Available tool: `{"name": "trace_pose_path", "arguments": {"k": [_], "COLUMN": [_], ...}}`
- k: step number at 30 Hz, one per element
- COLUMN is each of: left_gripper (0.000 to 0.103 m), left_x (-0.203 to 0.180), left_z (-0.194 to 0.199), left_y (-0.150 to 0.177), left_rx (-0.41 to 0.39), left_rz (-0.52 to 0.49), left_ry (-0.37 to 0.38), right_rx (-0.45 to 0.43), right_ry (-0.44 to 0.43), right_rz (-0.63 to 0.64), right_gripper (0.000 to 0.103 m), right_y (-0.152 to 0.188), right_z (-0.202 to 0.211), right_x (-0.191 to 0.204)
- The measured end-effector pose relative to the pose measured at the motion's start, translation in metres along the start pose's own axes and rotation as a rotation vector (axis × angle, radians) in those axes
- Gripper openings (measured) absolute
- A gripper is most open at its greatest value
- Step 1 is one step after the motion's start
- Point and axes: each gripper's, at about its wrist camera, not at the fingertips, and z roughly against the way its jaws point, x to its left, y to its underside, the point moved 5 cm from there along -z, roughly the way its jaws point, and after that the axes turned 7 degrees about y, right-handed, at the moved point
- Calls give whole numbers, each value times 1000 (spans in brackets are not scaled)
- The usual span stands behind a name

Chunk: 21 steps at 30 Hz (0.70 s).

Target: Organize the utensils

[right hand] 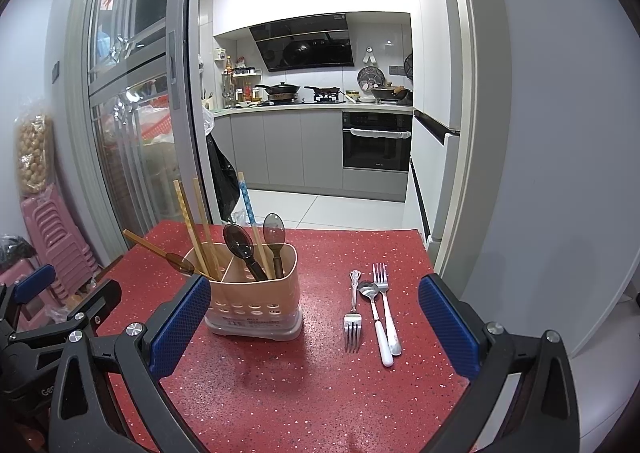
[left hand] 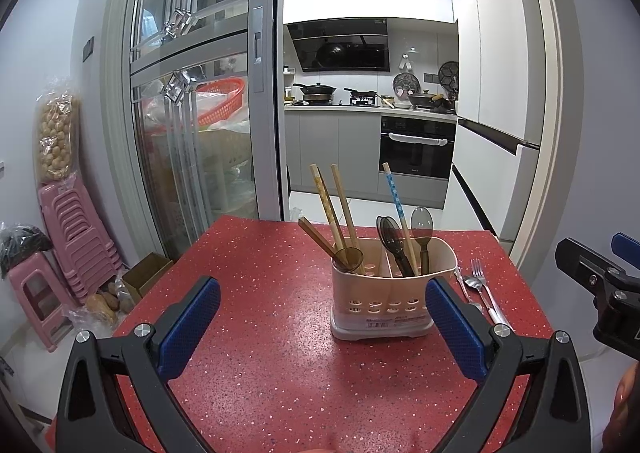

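Utensil holder (right hand: 254, 305), beige plastic with holes low on its wall, stands upright on the red speckled table (right hand: 304, 393), left of centre in the right wrist view. Inside it: wooden chopsticks (right hand: 196, 229), one blue-patterned chopstick (right hand: 246, 201), two dark plastic spoons (right hand: 244, 249) standing bowl-up, and a brown translucent spoon (right hand: 160, 251) leaning out over the left rim.

Right of the holder, apart from it, three metal pieces lie flat side by side: a small fork (right hand: 353, 313) with tines toward the camera, a white-handled spoon (right hand: 376, 321), and a longer fork (right hand: 386, 301) with tines pointing away.

Left gripper (left hand: 322, 329): jaws wide apart, nothing between them. Right gripper (right hand: 314, 327): jaws wide apart, holding nothing.

Room: sliding glass door (right hand: 132, 101) at left; stacked pink stools (left hand: 76, 237) by the wall. Beyond the table, a kitchen with grey cabinets, black oven (right hand: 377, 141), range hood, pans on the stove.
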Motion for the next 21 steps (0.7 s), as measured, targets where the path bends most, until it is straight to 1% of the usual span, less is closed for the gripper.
{"name": "trace_pose_path", "arguments": {"k": [21], "left_gripper": [103], "left_x": [-2], "left_z": [0], "left_y": [0], "left_rx": [-2], "left_rz": [-4], "left_ry": [3], "right_rx": [-2], "right_ry": [2], "right_rz": [0], "right_gripper": [103], "right_y": [0], "right_z": [1], "right_x": [0]}}
